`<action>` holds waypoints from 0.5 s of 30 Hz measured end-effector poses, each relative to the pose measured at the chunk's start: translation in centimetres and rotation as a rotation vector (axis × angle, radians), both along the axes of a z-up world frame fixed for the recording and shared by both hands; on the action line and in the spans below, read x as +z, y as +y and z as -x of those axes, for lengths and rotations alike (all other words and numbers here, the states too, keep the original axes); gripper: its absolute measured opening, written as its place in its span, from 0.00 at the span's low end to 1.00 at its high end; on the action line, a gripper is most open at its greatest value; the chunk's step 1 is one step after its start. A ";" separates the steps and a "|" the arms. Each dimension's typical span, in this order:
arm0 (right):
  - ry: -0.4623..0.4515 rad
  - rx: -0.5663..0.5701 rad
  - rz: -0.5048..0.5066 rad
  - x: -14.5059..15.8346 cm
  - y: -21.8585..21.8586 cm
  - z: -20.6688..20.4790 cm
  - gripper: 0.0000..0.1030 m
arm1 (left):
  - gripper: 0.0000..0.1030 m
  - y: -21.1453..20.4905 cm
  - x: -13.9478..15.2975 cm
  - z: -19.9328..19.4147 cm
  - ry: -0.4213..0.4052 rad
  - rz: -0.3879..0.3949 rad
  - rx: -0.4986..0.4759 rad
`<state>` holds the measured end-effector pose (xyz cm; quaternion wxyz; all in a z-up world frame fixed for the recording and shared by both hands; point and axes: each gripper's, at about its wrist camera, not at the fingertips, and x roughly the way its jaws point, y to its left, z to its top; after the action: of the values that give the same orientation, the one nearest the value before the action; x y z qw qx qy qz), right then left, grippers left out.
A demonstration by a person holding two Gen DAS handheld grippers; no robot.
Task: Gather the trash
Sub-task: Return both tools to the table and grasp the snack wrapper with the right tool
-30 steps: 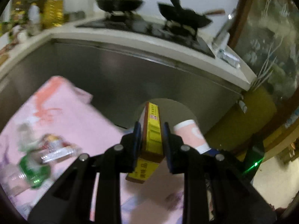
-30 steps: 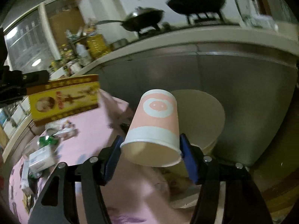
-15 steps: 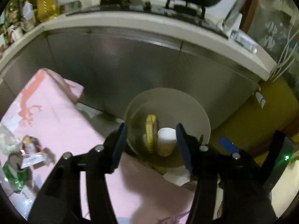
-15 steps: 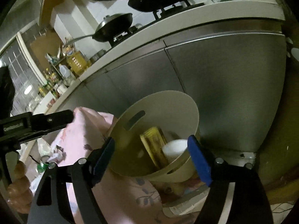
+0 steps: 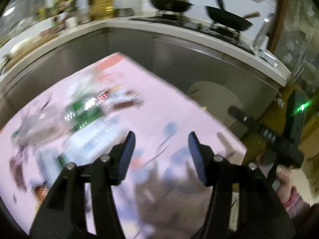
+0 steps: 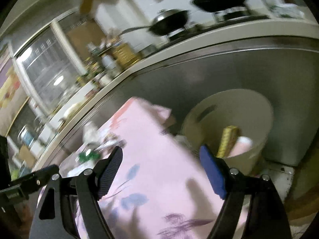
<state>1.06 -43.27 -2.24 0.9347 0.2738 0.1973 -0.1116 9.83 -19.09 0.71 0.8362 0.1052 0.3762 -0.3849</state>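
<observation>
- Your left hand-held gripper (image 5: 161,149) is empty and its jaws are opening, with nothing between them. It hangs over the near part of the pink tablecloth (image 5: 159,103), aimed toward the litter, likely to line up the next pick.
- Your right hand-held gripper (image 6: 161,171) is released too, its jaws standing wide with nothing between them, over the cloth's near right part.
- The trash left to collect lies on the far left of the table: a clear plastic bottle with a green label (image 5: 83,115) and blurred wrappers (image 5: 119,99) beside it.
- The cream waste bin (image 6: 229,123) stands on the floor just off the table's far right corner, close enough for short drops. Inside it, a yellow carton (image 6: 227,141) leans upright beside a pink paper cup (image 6: 242,144).
- Judging by this, the job is partly done; the bottle looks the easiest next target.
</observation>
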 end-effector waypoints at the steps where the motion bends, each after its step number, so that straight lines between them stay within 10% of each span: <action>1: 0.007 0.030 0.008 0.1 1.3 -0.5 0.74 | 0.58 2.8 -0.3 0.0 0.001 0.000 0.039; 15: 0.187 0.520 0.018 -1.1 18.9 -7.4 0.68 | 0.72 25.9 -8.2 -1.0 0.146 -0.073 0.542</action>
<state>8.42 -24.33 -3.38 0.9121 0.1942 0.3452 0.1055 10.86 6.80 -7.53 0.8750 0.0031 0.4634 -0.1401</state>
